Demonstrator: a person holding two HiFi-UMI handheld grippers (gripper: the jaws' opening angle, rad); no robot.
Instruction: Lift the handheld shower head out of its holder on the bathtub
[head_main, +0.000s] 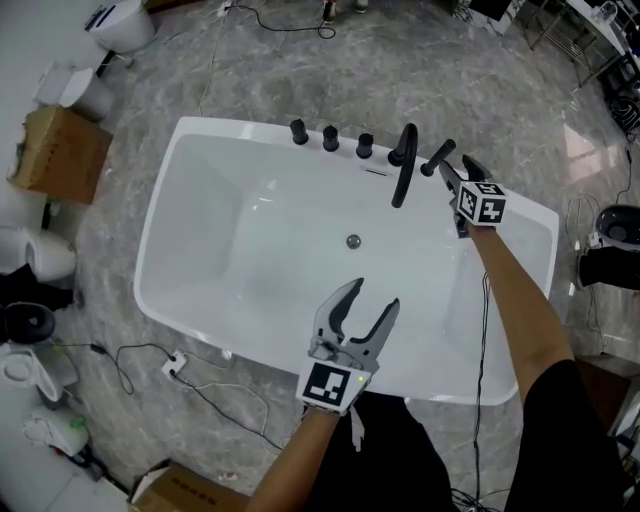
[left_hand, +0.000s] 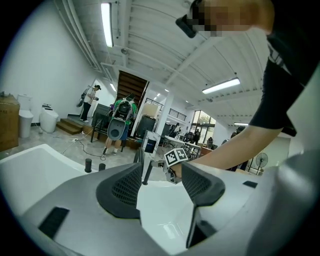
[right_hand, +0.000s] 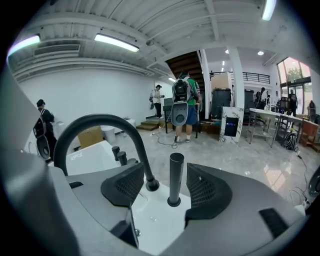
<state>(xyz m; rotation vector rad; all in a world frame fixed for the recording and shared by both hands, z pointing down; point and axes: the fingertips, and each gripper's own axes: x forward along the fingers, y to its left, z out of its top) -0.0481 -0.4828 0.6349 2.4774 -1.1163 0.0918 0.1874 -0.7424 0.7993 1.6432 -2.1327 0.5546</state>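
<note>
tub rim (head_main: 240, 128), showerhead (right_hand: 175, 175) between right tongs (right_hand: 165, 186)

Bathtub (head_main: 230, 126): 1.
Black knobs (head_main: 330, 137) on rim: 3.
Curved spout (head_main: 403, 170): 1.
Handheld shower head (head_main: 437, 157): 1.
Drain (head_main: 353, 241): 1.
Grippers: 2, namely left gripper (head_main: 375, 293) and right gripper (head_main: 455, 168).
Cardboard boxes (head_main: 60, 150) on floor: 2.
People (right_hand: 183, 102) in background, right gripper view: at least 3.
</note>
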